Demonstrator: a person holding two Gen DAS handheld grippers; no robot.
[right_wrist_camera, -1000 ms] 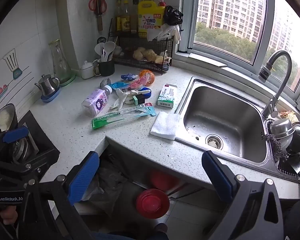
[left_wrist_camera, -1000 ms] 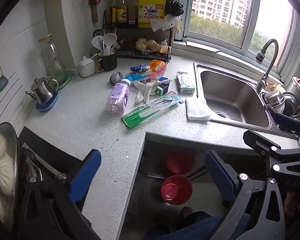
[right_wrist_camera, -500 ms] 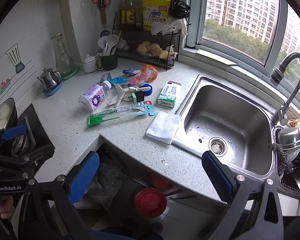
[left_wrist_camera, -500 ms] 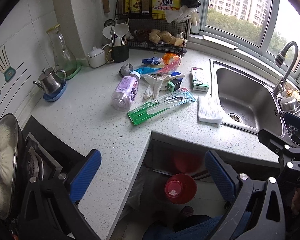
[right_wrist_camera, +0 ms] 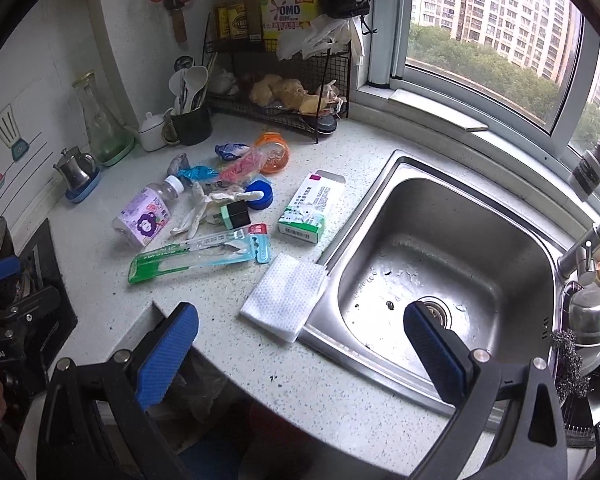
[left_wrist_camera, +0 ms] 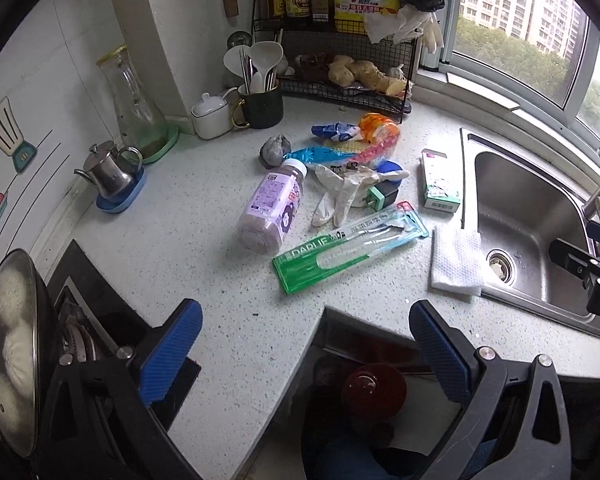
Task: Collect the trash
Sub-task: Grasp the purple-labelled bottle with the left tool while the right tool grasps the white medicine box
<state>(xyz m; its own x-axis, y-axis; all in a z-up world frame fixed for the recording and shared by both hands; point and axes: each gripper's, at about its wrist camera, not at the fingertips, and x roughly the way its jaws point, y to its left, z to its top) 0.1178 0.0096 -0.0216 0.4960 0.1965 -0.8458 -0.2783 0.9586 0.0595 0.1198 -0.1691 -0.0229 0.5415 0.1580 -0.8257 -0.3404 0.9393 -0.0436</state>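
Note:
Trash lies on the speckled counter (left_wrist_camera: 188, 240): a purple bottle (left_wrist_camera: 270, 212), a green toothbrush pack (left_wrist_camera: 350, 246), a white glove (left_wrist_camera: 342, 192), a green-white carton (left_wrist_camera: 440, 186), colourful wrappers (left_wrist_camera: 356, 142) and a white cloth (left_wrist_camera: 456, 266). The same bottle (right_wrist_camera: 146, 216), pack (right_wrist_camera: 200, 252), carton (right_wrist_camera: 310, 208) and cloth (right_wrist_camera: 286, 294) show in the right wrist view. My left gripper (left_wrist_camera: 306, 356) is open and empty above the counter's front edge. My right gripper (right_wrist_camera: 300, 354) is open and empty in front of the cloth and sink.
A steel sink (right_wrist_camera: 432, 264) is at right, with a tap (right_wrist_camera: 592, 168). A wire rack (left_wrist_camera: 340, 72), utensil cup (left_wrist_camera: 262, 106), glass carafe (left_wrist_camera: 134, 108) and small kettle (left_wrist_camera: 110, 178) stand at the back. A stove with a lidded pot (left_wrist_camera: 8, 344) is at left. A red bin (left_wrist_camera: 374, 390) is below the counter.
Both grippers have moved forward and up toward the counter, so the trash pile looks closer and larger. Both stay open and empty.

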